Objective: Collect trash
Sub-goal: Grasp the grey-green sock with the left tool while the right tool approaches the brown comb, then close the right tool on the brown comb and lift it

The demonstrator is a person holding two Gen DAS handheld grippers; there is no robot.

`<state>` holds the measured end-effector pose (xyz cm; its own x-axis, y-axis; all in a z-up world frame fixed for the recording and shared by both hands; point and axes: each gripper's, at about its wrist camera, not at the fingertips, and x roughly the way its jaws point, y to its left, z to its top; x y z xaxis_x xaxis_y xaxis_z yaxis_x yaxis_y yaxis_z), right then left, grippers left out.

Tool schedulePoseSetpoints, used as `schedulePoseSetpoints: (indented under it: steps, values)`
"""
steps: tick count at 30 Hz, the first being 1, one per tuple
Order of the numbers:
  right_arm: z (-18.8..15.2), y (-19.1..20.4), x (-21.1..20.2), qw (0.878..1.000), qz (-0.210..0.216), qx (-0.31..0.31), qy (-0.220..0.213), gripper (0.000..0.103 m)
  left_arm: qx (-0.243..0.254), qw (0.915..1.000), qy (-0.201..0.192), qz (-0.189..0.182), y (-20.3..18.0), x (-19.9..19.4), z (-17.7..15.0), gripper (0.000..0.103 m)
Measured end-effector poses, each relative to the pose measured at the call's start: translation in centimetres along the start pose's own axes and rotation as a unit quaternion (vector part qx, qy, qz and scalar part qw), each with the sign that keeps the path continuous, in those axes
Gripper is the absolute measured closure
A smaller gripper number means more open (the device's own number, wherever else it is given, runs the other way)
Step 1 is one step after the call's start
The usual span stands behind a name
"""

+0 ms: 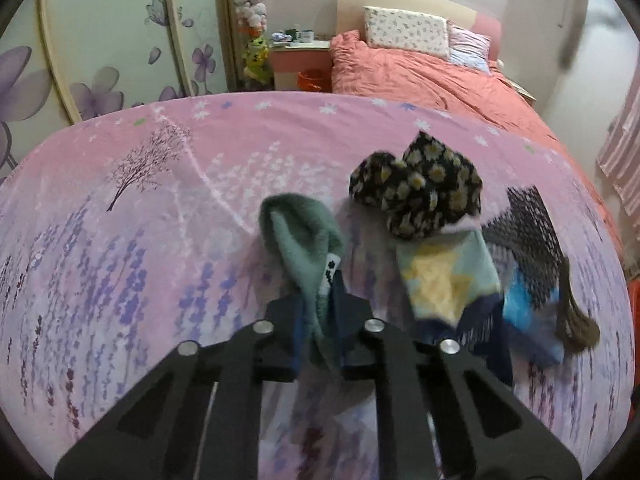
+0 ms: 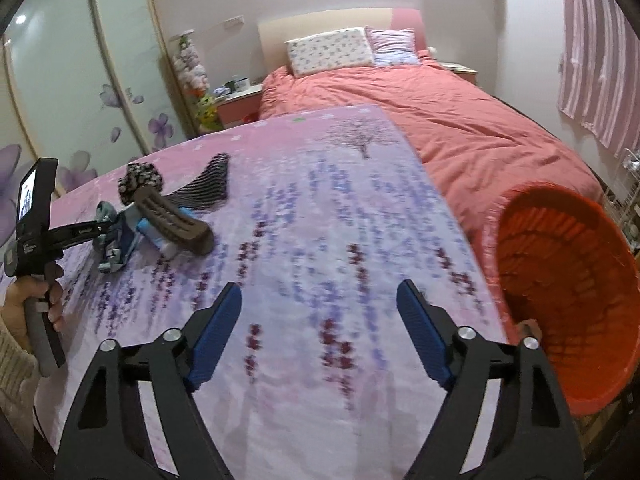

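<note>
My left gripper (image 1: 320, 312) is shut on a green sock (image 1: 300, 236) and holds it just above the pink flowered sheet (image 1: 140, 220). Beside it to the right lie a black daisy-print sock (image 1: 420, 188), a yellow and pale blue sock (image 1: 448, 280), a black mesh sock (image 1: 528, 236), a blue piece (image 1: 520, 304) and a brown sock (image 1: 576, 320). My right gripper (image 2: 320, 336) is open and empty over the sheet (image 2: 320, 220). The sock pile (image 2: 168, 208) and the left gripper (image 2: 96, 236) show at the left in the right wrist view.
An orange plastic basket (image 2: 568, 288) stands at the sheet's right edge, close to my right gripper. Behind is a bed with a coral quilt (image 2: 460, 120) and pillows (image 2: 332, 52). A nightstand (image 1: 300, 56) and a flowered wardrobe (image 1: 112, 40) stand at the back left.
</note>
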<state>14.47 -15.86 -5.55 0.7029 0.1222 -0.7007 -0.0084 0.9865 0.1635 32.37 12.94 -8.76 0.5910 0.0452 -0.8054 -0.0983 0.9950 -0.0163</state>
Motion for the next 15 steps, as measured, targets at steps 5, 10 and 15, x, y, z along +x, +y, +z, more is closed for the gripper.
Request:
schedulePoseSetpoints:
  steps: [5, 10, 15]
  values:
    - [0.9, 2.8, 1.8, 0.999, 0.034, -0.026, 0.008, 0.038, 0.017, 0.9998, 0.001, -0.007, 1.4, -1.7, -2.7, 0.091]
    - [2.9, 6.2, 4.4, 0.996, 0.066, -0.051, 0.017, 0.041, 0.000, 0.9996, -0.018, -0.023, 2.2, -1.8, -3.5, 0.089]
    - [4.0, 9.3, 6.7, 0.992, 0.054, -0.110, 0.021, 0.041, -0.005, 0.9995, -0.017, -0.026, 2.1, -1.6, -3.5, 0.087]
